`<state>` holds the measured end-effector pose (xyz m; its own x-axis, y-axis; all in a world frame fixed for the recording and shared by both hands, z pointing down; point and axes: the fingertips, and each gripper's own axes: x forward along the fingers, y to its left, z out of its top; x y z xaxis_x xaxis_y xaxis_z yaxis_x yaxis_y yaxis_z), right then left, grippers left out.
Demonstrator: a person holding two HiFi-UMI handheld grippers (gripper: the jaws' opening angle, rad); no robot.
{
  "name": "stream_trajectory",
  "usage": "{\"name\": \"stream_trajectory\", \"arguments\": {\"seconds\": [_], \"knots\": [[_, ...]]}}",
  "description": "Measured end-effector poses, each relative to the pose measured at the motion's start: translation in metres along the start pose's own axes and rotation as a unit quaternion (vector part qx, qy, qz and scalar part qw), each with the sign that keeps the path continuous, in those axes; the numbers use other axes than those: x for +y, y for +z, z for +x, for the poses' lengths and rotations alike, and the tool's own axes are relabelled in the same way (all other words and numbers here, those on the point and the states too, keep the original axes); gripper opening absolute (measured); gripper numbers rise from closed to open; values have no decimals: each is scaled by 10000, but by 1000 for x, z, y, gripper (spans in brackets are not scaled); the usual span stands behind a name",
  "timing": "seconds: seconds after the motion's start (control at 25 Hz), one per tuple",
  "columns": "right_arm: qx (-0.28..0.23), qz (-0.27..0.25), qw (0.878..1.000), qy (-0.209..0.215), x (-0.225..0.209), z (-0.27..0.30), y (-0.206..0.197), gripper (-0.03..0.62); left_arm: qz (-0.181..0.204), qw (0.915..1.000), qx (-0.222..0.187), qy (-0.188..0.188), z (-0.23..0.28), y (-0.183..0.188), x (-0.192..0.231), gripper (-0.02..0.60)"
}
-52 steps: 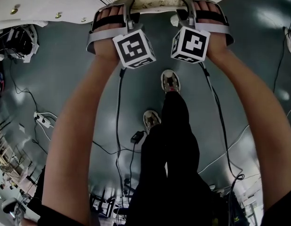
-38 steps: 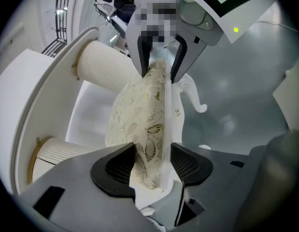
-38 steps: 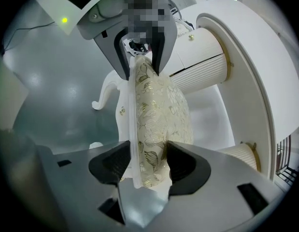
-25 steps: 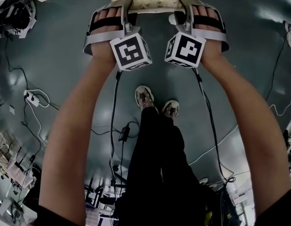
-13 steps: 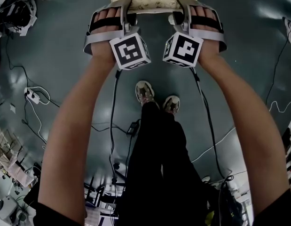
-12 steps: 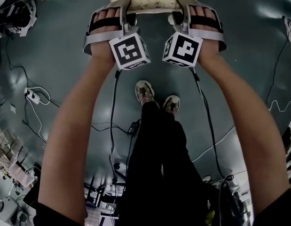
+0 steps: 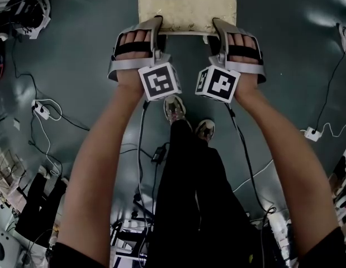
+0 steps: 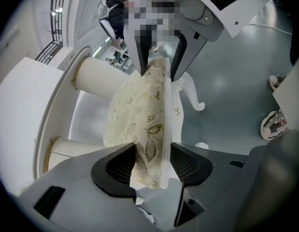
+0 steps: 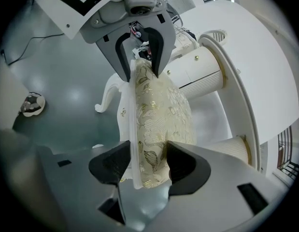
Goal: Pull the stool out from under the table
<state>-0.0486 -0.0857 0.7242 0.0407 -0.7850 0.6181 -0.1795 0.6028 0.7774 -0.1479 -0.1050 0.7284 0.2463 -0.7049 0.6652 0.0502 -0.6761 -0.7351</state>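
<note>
Pull step: left tool (image 8: 151, 164) and right tool (image 9: 147, 164) each pinch the stool (image 7: 186, 4) by its near edge. It stands on the floor (image 7: 66, 60), seemingly clear of the tabletop (image 9: 265, 66). Next, draw back evenly.

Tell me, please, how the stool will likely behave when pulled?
The stool probably slides as one stiff piece: left claw and right claw clamp its rigid rim. Its padded cushion may squash slightly. Its slim curved legs might catch and tip it.
</note>
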Motion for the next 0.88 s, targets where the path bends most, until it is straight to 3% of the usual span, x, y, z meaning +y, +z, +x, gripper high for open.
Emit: {"name": "stream_trajectory", "arguments": {"seconds": [0.4, 0.56, 0.88], "knots": [[164, 212, 9995, 149, 34, -46, 1, 238, 7, 9998, 110, -142, -42, 3, -40, 235], [195, 72, 9994, 268, 45, -60, -1, 239, 0, 9997, 157, -209, -56, 5, -55, 236], [367, -51, 9979, 523, 45, -75, -3, 239, -199, 9990, 333, -217, -67, 7, -53, 263]]}}
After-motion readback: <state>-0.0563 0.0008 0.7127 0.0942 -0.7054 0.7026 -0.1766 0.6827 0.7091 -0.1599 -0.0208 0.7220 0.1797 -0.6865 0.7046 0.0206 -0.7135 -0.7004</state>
